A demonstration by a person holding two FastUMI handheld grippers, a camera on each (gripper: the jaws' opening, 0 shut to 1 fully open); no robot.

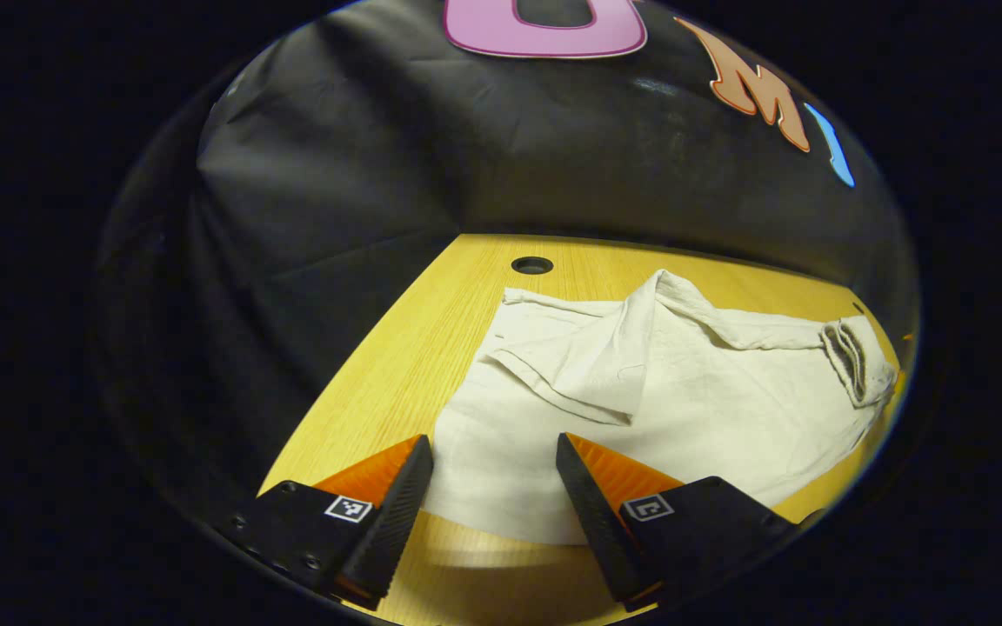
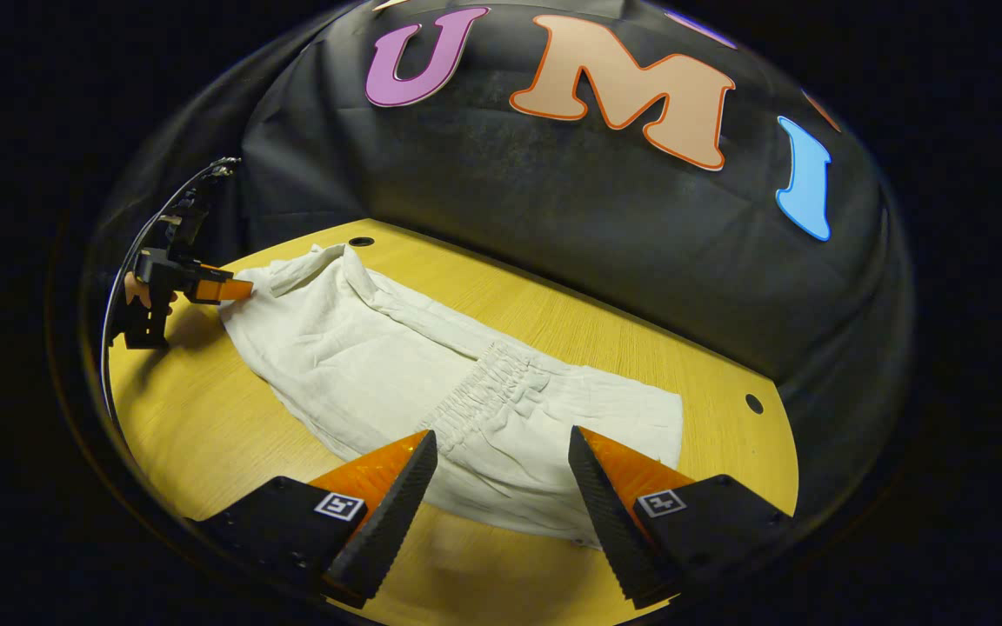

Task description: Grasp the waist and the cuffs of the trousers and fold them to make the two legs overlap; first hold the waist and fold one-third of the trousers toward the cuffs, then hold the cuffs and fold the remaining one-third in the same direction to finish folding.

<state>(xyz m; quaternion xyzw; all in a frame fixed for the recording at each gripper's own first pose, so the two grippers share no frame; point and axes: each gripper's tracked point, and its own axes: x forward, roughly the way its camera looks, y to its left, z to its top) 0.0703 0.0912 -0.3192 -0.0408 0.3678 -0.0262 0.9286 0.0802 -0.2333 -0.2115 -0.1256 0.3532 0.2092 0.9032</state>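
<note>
On the yellow wooden surface point(image 2: 205, 417) lie crumpled cream cloth trousers point(image 2: 397, 365), their far end cut off in the left gripper view. Left gripper point(image 1: 494, 452) and right gripper point(image 2: 503, 448) hover wide, holding nothing.

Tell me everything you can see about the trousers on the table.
The trousers are off-white, of thin wrinkled cloth like linen, lying loosely spread and partly crumpled on the wooden table. A gathered elastic waistband lies near the right gripper; the leg end lies before the left gripper. Both grippers are open, gripping nothing.
</note>
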